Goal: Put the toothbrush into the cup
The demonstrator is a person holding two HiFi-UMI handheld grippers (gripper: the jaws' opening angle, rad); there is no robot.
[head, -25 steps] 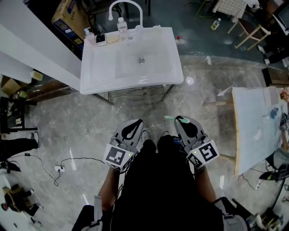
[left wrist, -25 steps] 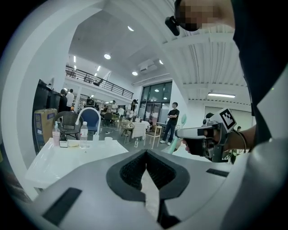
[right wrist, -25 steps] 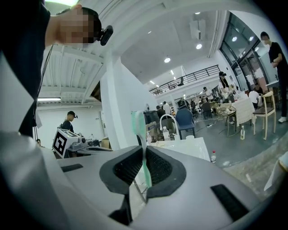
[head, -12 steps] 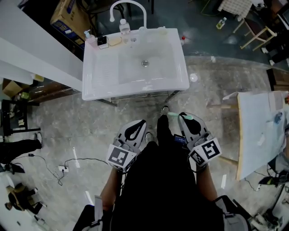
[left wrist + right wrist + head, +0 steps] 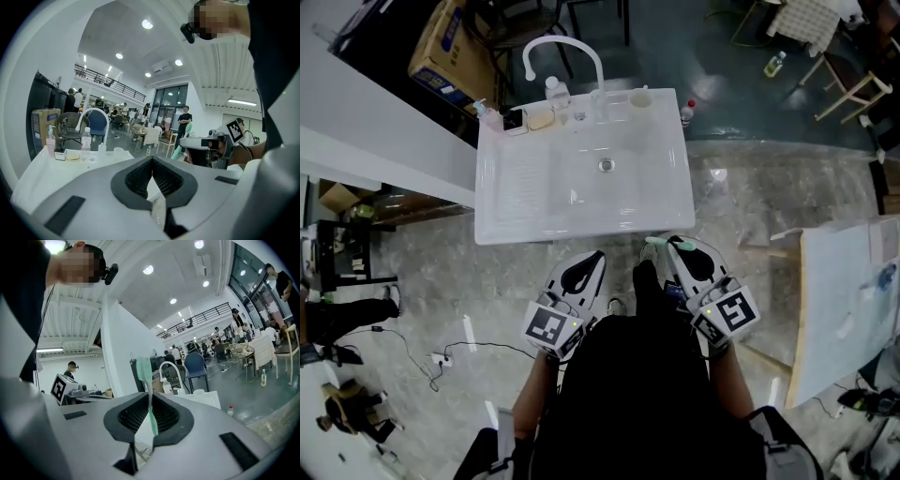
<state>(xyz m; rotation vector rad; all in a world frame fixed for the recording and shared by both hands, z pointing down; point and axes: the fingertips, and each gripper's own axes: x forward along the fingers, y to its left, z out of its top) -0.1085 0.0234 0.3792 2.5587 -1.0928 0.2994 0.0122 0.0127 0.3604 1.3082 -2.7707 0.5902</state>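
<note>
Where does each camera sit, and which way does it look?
Head view: on the person's head, facing down at the sink; torso, both grippers show.
Left gripper view: on the left gripper, facing the sink across its shut fingers.
Right gripper view: on the right gripper, facing the sink; fingers hold the toothbrush.
Shared: the faucet.

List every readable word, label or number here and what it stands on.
Nothing is legible.
Cardboard box: blue print, too blurred.
Bottle on the sink: label too small.
Left marker cube and right marker cube: square patterns, no letters.
</note>
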